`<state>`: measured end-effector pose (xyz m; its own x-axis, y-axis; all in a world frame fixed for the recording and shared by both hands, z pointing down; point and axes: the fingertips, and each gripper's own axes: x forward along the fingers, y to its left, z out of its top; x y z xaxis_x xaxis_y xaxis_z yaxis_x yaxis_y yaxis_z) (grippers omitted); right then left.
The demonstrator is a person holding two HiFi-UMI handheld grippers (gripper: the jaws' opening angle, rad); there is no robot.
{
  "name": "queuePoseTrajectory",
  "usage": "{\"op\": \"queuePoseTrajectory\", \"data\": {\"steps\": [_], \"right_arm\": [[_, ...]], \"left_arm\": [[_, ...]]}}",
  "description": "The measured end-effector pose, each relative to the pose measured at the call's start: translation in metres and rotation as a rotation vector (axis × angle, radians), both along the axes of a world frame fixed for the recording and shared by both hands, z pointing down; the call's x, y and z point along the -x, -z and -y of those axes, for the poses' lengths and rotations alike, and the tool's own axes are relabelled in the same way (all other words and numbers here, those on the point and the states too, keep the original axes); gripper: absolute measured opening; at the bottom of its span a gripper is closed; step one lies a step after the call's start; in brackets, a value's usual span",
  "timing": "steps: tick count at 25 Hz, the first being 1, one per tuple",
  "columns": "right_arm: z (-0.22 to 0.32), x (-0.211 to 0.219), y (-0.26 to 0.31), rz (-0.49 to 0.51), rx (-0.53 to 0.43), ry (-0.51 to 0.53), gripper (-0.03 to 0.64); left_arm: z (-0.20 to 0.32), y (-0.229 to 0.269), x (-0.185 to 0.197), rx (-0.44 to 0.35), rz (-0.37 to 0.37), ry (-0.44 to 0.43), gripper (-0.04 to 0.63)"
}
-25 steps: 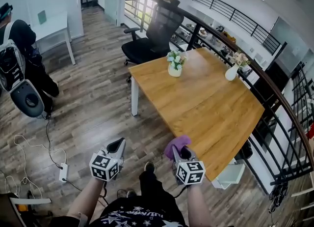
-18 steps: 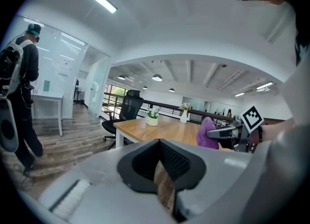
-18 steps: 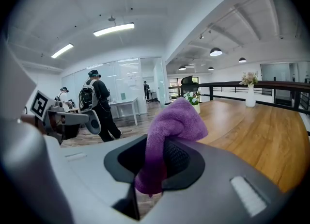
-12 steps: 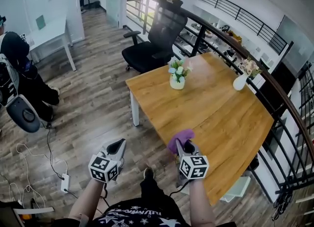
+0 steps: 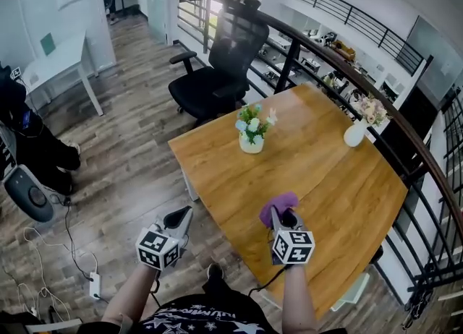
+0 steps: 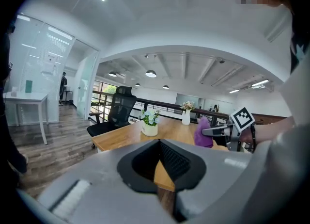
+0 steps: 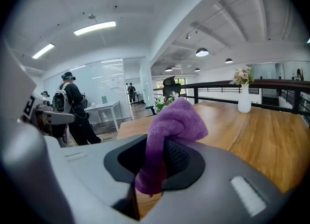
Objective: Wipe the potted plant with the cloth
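The potted plant [image 5: 251, 133], white and green blooms in a white pot, stands on the wooden table [image 5: 318, 173] near its left corner. It also shows far ahead in the left gripper view [image 6: 149, 121] and the right gripper view [image 7: 163, 103]. My right gripper [image 5: 279, 217] hangs over the table's near edge, shut on a purple cloth [image 5: 278, 207] that bulges out of the jaws [image 7: 170, 128]. My left gripper [image 5: 179, 217] is shut and holds nothing; it hovers over the floor left of the table. The plant is well beyond both grippers.
A white vase with flowers [image 5: 356, 134] stands at the table's far right. A black office chair [image 5: 221, 65] is behind the plant. A dark railing [image 5: 376, 101] runs along the right. A person with a backpack [image 5: 32, 141], a white desk [image 5: 58, 54] and floor cables [image 5: 79, 260] are at the left.
Both grippers have travelled forward toward the table. The right one, still shut on the cloth, now hangs over the table's near edge, and the plant appears closer.
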<state>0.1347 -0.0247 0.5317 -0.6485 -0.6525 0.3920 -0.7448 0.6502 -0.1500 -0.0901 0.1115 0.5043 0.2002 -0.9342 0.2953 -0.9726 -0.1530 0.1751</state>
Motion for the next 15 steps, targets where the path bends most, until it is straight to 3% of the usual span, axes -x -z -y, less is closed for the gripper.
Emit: {"op": "queuePoseTrajectory", "data": {"steps": [9, 15], "right_arm": [[0.066, -0.009, -0.008, 0.035, 0.020, -0.010, 0.089], [0.089, 0.003, -0.017, 0.021, 0.030, 0.028, 0.087]], "left_arm": [[0.086, -0.004, -0.024, 0.005, 0.008, -0.111, 0.002], [0.118, -0.015, -0.032, 0.031, 0.008, -0.119, 0.002]]}}
